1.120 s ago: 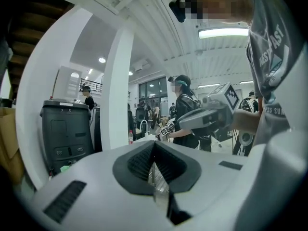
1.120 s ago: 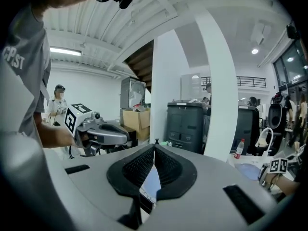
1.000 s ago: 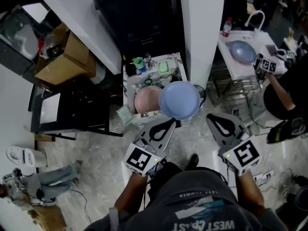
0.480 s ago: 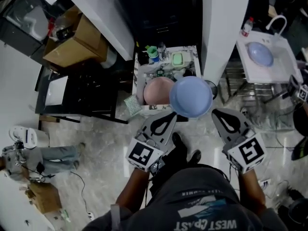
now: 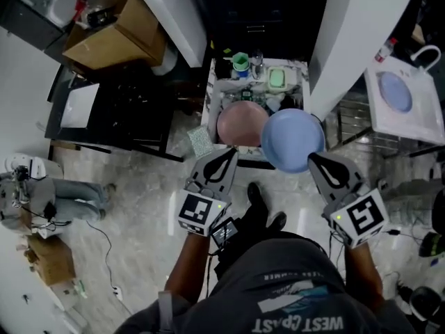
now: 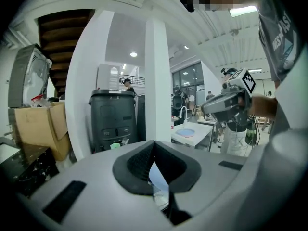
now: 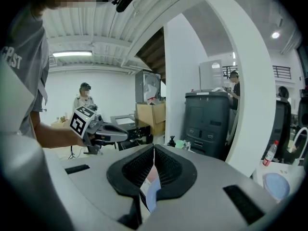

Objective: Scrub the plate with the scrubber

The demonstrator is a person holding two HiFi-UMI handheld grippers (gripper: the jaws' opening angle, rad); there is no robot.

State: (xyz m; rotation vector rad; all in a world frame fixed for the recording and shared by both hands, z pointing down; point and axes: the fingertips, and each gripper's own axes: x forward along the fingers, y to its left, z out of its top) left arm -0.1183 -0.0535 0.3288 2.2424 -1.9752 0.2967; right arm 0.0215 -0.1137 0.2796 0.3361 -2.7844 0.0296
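- Near the blue plate (image 5: 293,141), left tongs (image 5: 231,154) and right tongs (image 5: 313,161) are both clenched on nothing.
- Likely best: open one pair, fetch the scrubber, then steady the plate.

The left gripper (image 5: 224,164), at seven o'clock, points toward one o'clock and the right gripper (image 5: 316,163), at five o'clock, toward eleven, both on bare forearms (image 5: 186,273) with jaws pressed together.

blue plate (image 5: 293,140): smooth matt plastic | floor (image 5: 139,207): glossy veined stone tile | box (image 5: 118,37): matt cardboard
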